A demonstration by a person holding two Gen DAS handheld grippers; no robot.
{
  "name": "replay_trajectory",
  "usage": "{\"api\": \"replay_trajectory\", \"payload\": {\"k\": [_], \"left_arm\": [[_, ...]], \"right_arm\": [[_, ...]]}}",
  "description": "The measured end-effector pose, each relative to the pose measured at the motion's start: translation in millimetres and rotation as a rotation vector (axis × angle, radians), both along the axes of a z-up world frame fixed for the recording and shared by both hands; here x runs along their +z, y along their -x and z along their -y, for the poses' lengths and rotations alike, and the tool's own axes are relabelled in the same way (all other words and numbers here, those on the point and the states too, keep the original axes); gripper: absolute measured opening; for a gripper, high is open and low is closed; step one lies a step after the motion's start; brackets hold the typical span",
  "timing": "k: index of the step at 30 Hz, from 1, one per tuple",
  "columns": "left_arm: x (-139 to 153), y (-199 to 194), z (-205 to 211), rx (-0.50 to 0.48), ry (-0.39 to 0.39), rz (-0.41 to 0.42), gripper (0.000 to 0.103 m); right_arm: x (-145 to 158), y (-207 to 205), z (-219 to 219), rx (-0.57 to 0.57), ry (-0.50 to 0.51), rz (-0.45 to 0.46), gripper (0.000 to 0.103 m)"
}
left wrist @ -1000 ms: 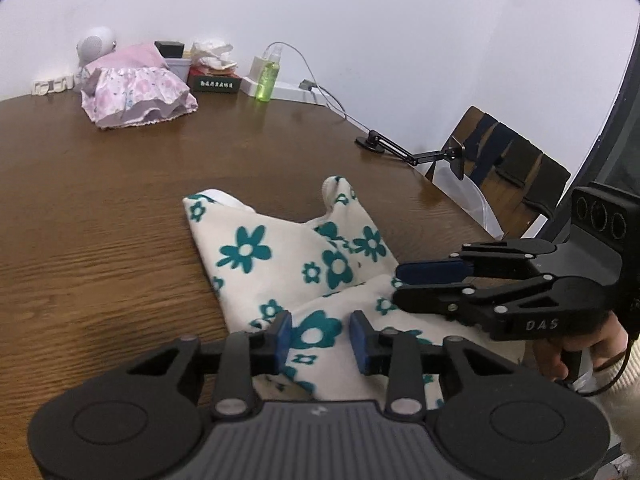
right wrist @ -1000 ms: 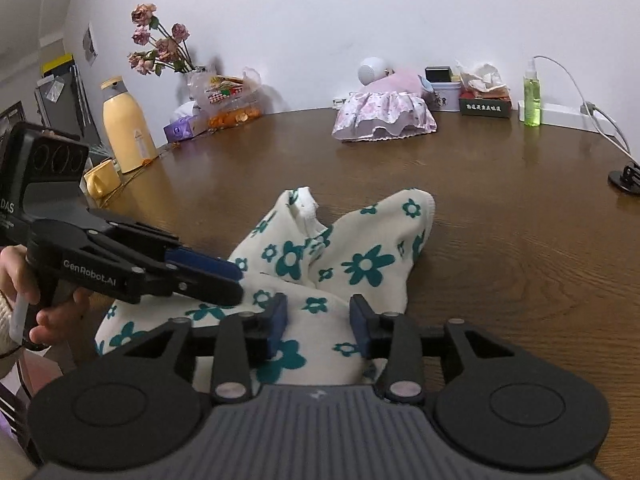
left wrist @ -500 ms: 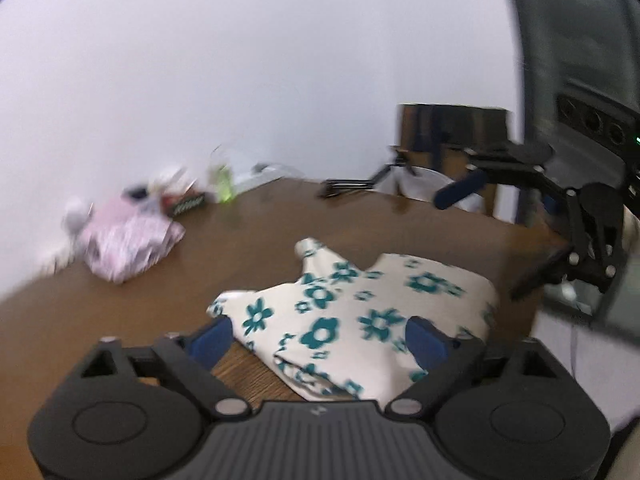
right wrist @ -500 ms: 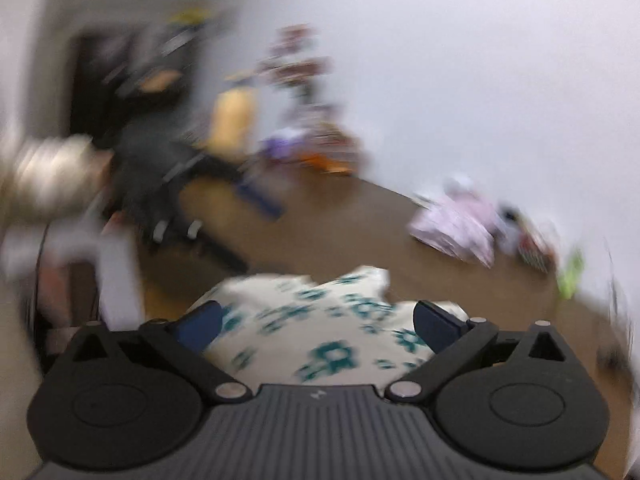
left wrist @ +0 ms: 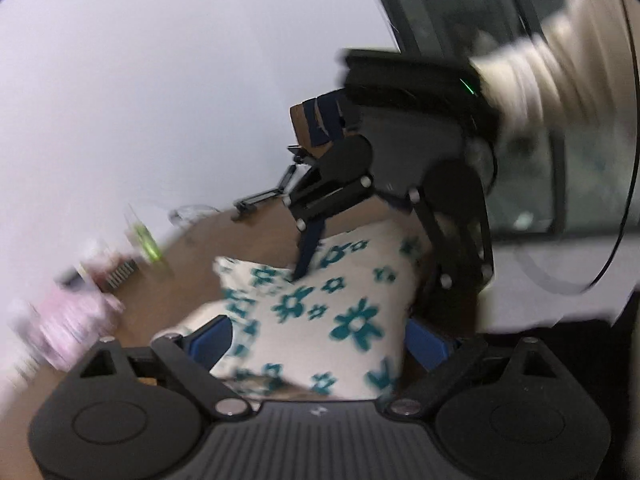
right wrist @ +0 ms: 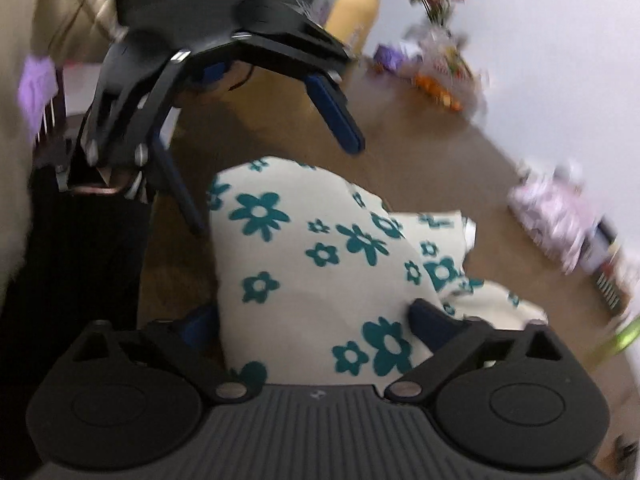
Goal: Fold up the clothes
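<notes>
Cream floral cloth (left wrist: 320, 320) lies between both grippers' wide-spread fingers (left wrist: 210, 340), ungripped.

No words, brand names or numbers can be read in either view, as motion blur smears most surfaces. The only mark is a small pale emblem at the bottom centre of each frame, on the ribbed body of the left gripper (left wrist: 318, 340) and of the right gripper (right wrist: 316, 330); it is too small to make out. The box (right wrist: 610, 286) at the right edge shows only blurred stripes.
</notes>
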State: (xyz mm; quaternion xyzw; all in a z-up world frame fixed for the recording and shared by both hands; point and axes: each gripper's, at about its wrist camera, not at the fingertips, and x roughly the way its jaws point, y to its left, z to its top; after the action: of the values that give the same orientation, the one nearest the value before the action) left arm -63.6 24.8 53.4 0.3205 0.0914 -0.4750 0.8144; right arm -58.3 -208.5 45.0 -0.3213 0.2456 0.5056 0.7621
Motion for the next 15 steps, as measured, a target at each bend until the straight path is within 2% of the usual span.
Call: {"api": "replay_trajectory", "payload": {"k": [2,8,10,13,15], "left_arm": [[-3.8,0.1,1.1,-0.030,-0.040,0.072,0.093],[-22.2,-12.0,2.7,-0.191,-0.187,0.165,0.094],[-23.1,-26.5,5.9,-0.186,-0.178,0.160,0.094],[-22.4,-46.5,13.3,-0.182,-0.158,0.135,0.093],[-22.0,-55.7,18.5,-0.216,-0.146,0.091,0.088]], "right_arm": [[9.1,-17.3,5.5,-0.007,-0.033,-0.101,0.083],[25.7,-76.9,26.5,0.010,-0.139,-0.427,0.077],[26.4,-96.1,31.7,0.020,-0.171,-0.523,0.076],[25.5,-103.8,26.0,0.071,-0.177,-0.583,0.076],[24.7,-105.5,23.2,0.099,-0.186,-0.613,0.076]]}}
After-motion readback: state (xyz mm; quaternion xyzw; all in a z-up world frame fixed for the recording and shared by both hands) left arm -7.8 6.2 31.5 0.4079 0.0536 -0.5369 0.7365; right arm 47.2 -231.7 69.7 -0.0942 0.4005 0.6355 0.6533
